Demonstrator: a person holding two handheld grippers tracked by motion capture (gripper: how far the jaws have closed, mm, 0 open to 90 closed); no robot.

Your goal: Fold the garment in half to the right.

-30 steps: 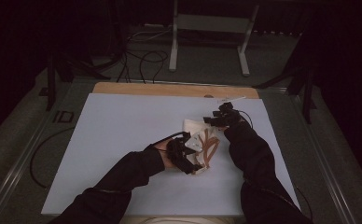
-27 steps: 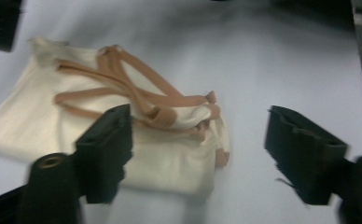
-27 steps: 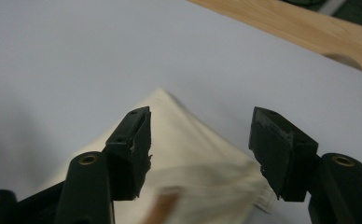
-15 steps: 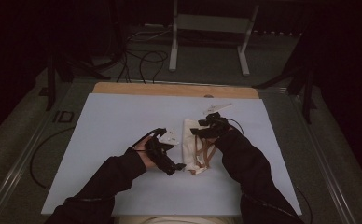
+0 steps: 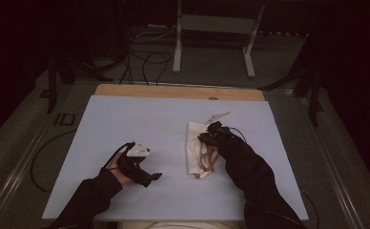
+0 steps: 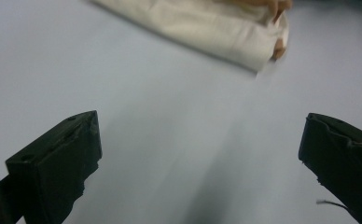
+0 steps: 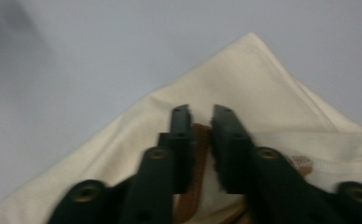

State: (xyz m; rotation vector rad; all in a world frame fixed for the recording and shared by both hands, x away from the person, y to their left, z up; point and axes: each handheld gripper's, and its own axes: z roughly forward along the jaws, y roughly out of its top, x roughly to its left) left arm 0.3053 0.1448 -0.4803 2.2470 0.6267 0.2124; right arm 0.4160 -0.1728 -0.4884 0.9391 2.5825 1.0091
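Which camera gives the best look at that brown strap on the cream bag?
The right gripper view: the brown strap sits close up between the right gripper jaws, on the cream bag. The high view shows thin brown loops, small and dim. The left gripper view catches a blurred brown bit at the bag's end.

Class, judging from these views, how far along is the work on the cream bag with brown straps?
Done: the cream bag lies folded flat on the table.
In hand: the right gripper has just closed on a brown strap.
Left: the left gripper is open and apart; the straps look untidied.
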